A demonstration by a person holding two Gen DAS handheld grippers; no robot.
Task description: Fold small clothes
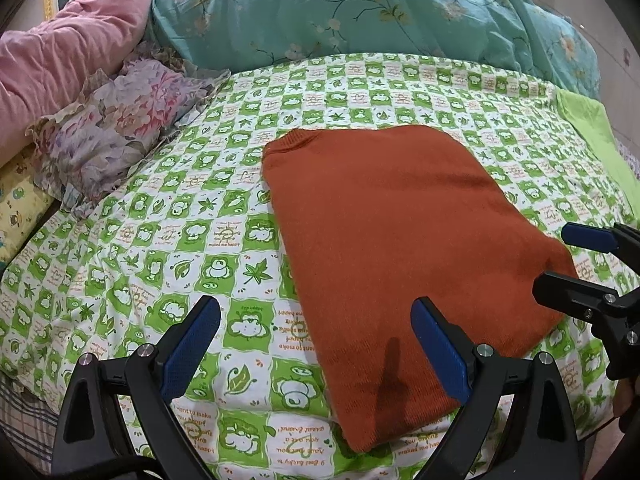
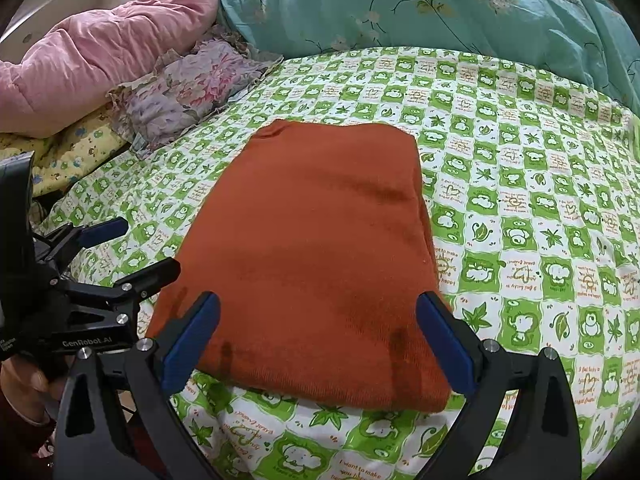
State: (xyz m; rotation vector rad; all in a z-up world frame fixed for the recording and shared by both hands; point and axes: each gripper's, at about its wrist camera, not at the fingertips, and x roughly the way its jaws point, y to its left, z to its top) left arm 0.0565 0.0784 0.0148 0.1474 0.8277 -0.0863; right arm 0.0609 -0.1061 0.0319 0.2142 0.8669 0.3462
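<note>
A rust-orange knit garment [image 1: 396, 248] [image 2: 316, 240] lies flat on the bed as a neat folded rectangle, its ribbed edge at the far left corner. My left gripper [image 1: 316, 344] hovers open over the garment's near left edge, holding nothing; one blue pad [image 1: 440, 350] is above the cloth. My right gripper [image 2: 318, 340] stands open above the near edge of the garment, empty. Each gripper shows in the other's view: the right gripper [image 1: 568, 260] at the garment's right corner, the left gripper [image 2: 132, 250] at its left side.
The bed has a green-and-white checked cartoon sheet [image 1: 180, 240] [image 2: 540, 220]. A floral cushion [image 1: 116, 128] [image 2: 188, 88], a pink quilt [image 1: 68, 52] and a teal flowered duvet [image 1: 360, 12] [image 2: 440, 4] are piled along the far side. A lime-green cloth [image 1: 596, 136] lies at the right edge.
</note>
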